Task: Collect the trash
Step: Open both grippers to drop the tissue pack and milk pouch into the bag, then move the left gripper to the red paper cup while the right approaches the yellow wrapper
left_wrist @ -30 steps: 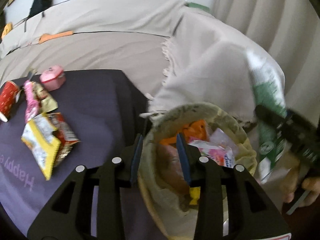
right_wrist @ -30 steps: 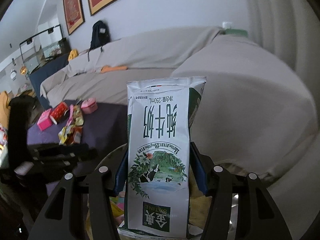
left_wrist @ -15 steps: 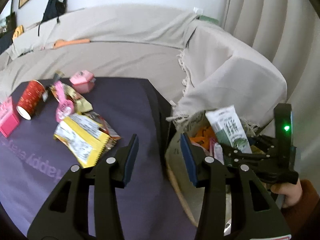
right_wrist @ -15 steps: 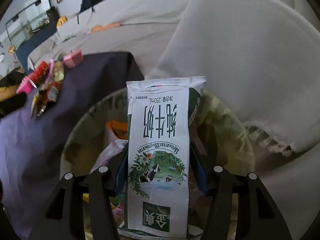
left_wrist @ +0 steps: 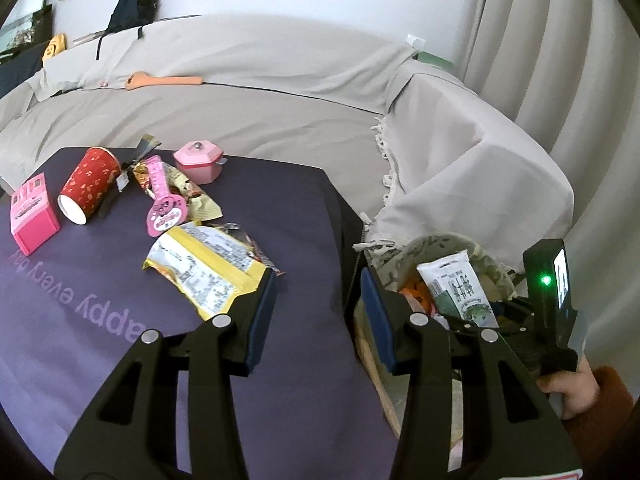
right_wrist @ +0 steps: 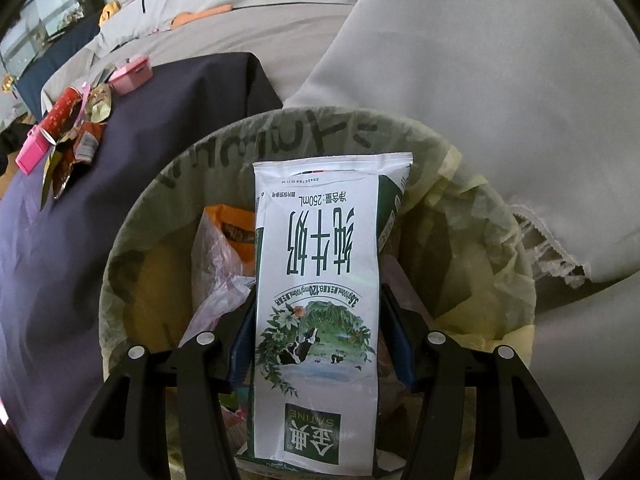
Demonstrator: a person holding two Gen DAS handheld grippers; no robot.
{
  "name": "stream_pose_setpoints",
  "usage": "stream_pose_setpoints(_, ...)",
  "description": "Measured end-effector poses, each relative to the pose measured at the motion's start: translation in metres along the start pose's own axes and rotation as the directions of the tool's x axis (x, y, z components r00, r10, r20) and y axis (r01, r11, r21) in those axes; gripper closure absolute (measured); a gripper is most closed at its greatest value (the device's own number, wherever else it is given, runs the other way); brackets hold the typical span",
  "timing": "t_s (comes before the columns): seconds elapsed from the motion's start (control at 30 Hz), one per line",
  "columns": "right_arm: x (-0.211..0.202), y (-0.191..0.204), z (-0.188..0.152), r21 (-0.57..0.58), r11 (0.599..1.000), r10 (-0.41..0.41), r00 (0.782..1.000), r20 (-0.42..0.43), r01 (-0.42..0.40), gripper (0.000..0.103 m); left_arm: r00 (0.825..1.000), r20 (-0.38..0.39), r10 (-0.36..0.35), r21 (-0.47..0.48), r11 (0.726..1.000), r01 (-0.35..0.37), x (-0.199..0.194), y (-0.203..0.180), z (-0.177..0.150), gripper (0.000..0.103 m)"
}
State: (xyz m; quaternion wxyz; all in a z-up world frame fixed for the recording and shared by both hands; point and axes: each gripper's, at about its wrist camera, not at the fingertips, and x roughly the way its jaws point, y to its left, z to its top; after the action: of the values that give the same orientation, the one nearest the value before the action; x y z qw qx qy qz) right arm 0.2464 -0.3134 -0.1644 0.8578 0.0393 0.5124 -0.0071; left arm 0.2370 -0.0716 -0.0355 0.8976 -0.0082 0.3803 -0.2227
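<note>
My right gripper (right_wrist: 318,344) has dropped over the bin (right_wrist: 132,248), still clamped on the milk carton (right_wrist: 320,292), which now hangs inside the rim, ready to let go. My left gripper (left_wrist: 318,314) has swung off the bin toward the yellow wrapper (left_wrist: 204,268) on the table (left_wrist: 304,216), jaws apart, nothing between them.
</note>
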Motion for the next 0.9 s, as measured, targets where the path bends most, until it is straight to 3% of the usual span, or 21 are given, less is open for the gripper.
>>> stream_pose_setpoints(0.2,-0.017,-0.002,-0.003,0.030,0.999,0.033,0.998,0.057,-0.034,0.049,1.000,0.026,0.009,-0.020,1.000,-0.009,-0.011,0.020,-0.002,0.056)
stream_pose_setpoints(0.3,-0.033,0.003,-0.006,0.009,1.000,0.026,0.995,0.099,-0.027,0.040,0.999,0.022,0.029,-0.052,0.998,-0.027,-0.012,0.037,-0.004,0.056)
stream_pose_setpoints(0.47,-0.062,0.009,-0.008,-0.030,0.999,0.038,0.984,0.171,-0.033,0.039,0.998,0.023,0.065,-0.110,0.992,-0.063,-0.016,0.066,-0.008,0.056)
stream_pose_setpoints(0.67,-0.099,0.024,0.009,-0.020,0.992,0.122,0.949,0.292,-0.122,0.033,0.992,0.046,0.115,-0.127,0.986,-0.108,-0.024,0.096,-0.011,0.053)
stream_pose_setpoints(0.8,-0.106,0.053,0.024,-0.056,0.982,0.191,0.933,0.305,-0.182,0.030,0.987,0.085,0.138,-0.157,0.980,-0.123,-0.036,0.134,-0.015,0.050)
stream_pose_setpoints(0.9,-0.103,0.081,0.035,-0.090,0.984,0.178,0.928,0.326,-0.157,0.030,0.982,0.096,0.164,-0.167,0.975,-0.147,-0.040,0.163,-0.015,0.049)
